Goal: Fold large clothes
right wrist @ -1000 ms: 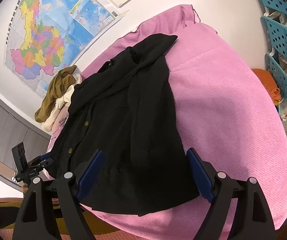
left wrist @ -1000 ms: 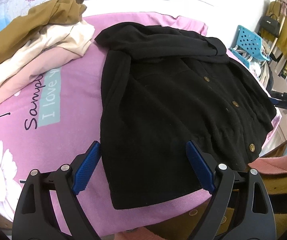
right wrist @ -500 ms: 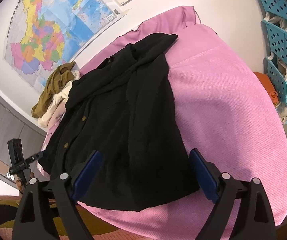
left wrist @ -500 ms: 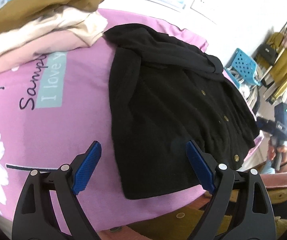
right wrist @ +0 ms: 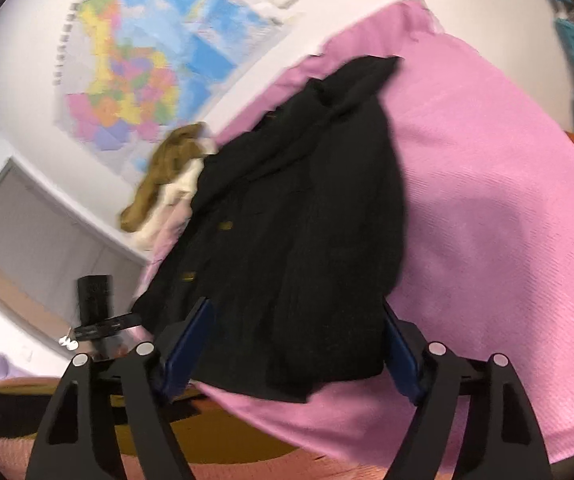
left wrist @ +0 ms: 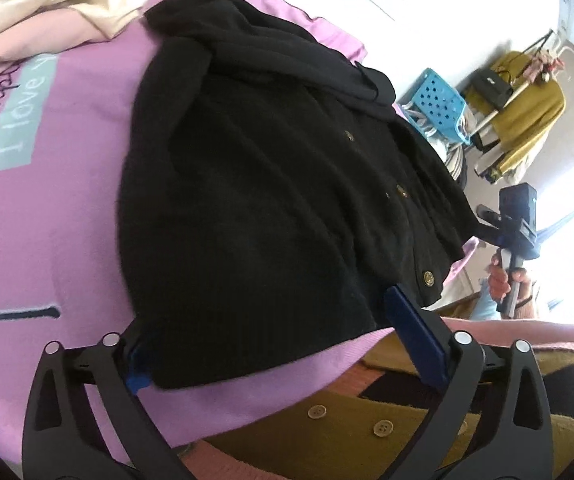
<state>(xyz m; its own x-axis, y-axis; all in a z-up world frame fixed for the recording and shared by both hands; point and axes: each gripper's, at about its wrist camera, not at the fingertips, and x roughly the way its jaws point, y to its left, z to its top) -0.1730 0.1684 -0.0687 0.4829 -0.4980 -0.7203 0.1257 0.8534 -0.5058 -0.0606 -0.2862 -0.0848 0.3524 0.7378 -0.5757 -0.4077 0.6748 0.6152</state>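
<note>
The black cardigan (left wrist: 255, 200) lies spread on the pink blanket (left wrist: 47, 208), its gold buttons up and its hem at the near edge. The left gripper (left wrist: 279, 332) straddles that hem; its jaws have just been opening and stand wide, with cloth between the pads but not pinched. The right gripper (right wrist: 295, 344) frames the hem's other corner; its jaws have just been closing but remain unclamped. A pile of clothes (left wrist: 47, 4) sits beyond.

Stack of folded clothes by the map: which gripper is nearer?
Left. The left gripper sits at the black cardigan's hem on the side toward the stack of folded clothes; the right gripper is at the far side, the cardigan between.
</note>
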